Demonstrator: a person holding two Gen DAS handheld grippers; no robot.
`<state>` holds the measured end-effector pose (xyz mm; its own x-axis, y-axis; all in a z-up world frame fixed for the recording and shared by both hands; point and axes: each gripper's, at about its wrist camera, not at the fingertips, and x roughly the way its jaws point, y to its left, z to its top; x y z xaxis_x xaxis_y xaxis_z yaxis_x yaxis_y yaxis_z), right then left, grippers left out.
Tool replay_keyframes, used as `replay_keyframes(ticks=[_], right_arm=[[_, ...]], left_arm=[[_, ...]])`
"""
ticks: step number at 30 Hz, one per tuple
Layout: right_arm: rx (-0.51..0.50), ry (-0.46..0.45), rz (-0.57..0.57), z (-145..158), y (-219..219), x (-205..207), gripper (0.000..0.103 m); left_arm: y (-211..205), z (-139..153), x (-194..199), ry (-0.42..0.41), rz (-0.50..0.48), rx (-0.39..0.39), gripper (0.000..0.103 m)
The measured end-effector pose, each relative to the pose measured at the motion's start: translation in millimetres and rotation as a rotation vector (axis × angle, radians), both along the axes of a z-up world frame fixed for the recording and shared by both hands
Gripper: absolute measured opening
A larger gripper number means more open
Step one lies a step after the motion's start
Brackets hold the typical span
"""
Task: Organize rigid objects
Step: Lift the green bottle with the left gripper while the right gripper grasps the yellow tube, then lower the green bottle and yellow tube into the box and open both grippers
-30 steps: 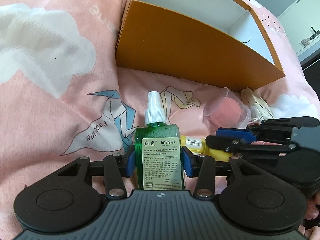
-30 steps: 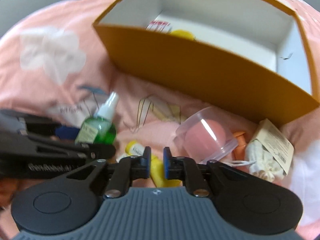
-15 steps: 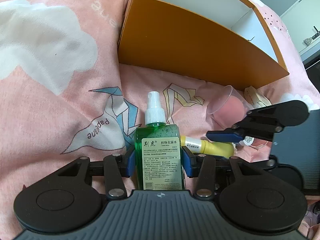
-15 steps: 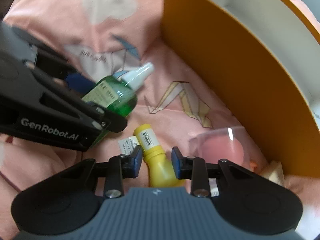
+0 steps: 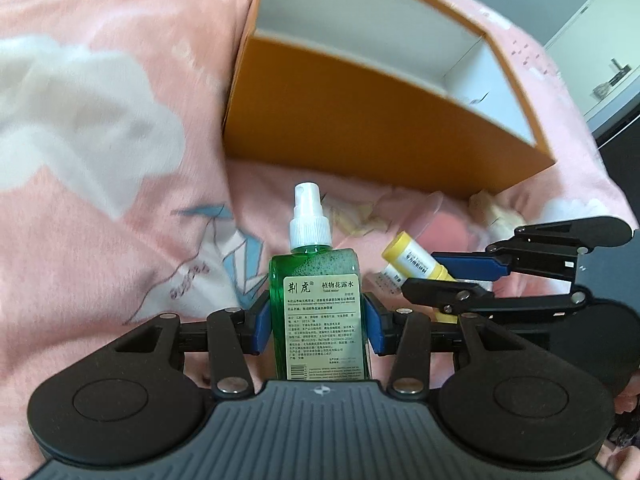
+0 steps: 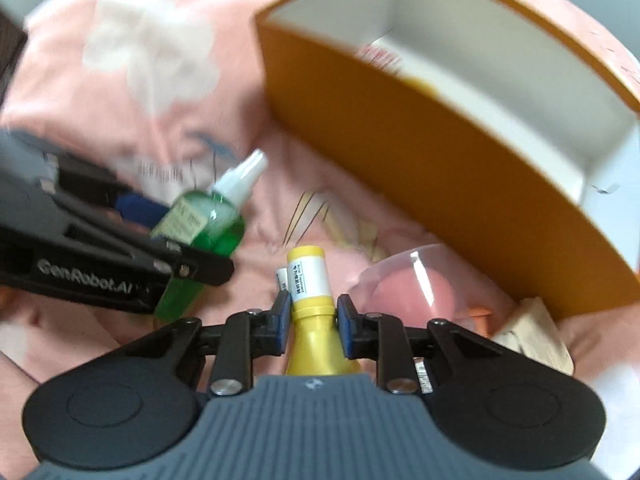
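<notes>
On the bed: two hand-held grippers work over a pink printed bedspread [image 5: 100, 240], in front of an orange box [image 5: 380, 128] with a white inside.
Just changed: the right gripper [image 6: 313, 322], whose jaws have just been closing after a brief opening, has taken up the yellow bottle [image 6: 310, 308]. Half a second ago the bottle lay flat on the bedspread under spread jaws; now its capped end tilts up clear of the fabric in the left wrist view.
Right gripper: pinching the yellow bottle at the neck, cap pointing away toward the box.
Left gripper: the left gripper [image 5: 318, 326] is clamped on the sides of a green spray bottle [image 5: 318, 312], as it was a second ago, nozzle pointing away from the camera.
Where the bottles are: both are held just beside each other, short of the box's near wall and not yet over its opening.
What it means: both bottles look secured, so carrying them over the wall into the box is likely the step at hand.
Left behind: a clear plastic capsule [image 6: 412, 288] with something pink inside and a small paper-tagged pouch [image 6: 536, 336] lie by the box wall.
Inside the box: a few blurred items, too unclear to name.
</notes>
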<state>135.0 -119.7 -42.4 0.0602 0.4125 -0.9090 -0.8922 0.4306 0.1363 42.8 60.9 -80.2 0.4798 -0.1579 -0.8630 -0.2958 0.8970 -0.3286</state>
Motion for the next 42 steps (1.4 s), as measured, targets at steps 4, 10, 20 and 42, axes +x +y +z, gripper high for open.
replay_keyframes(ticks=[4, 10, 20, 42], right_arm=[[0.072, -0.015, -0.09, 20, -15, 6, 0.023], [0.191, -0.011, -0.2, 52, -29, 22, 0.023], [0.34, -0.104, -0.305, 110, -42, 42, 0.023], [0.032, -0.083, -0.333, 44, -24, 139, 0.023]], left_arm=[[-2, 16, -1, -0.058, -0.011, 0.019, 0.052], [-1, 47, -3, -0.148, -0.013, 0.014, 0.052], [4, 100, 18, -0.315, 0.002, 0.006, 0.052], [-13, 38, 152, -0.201, -0.046, -0.135, 0.052]])
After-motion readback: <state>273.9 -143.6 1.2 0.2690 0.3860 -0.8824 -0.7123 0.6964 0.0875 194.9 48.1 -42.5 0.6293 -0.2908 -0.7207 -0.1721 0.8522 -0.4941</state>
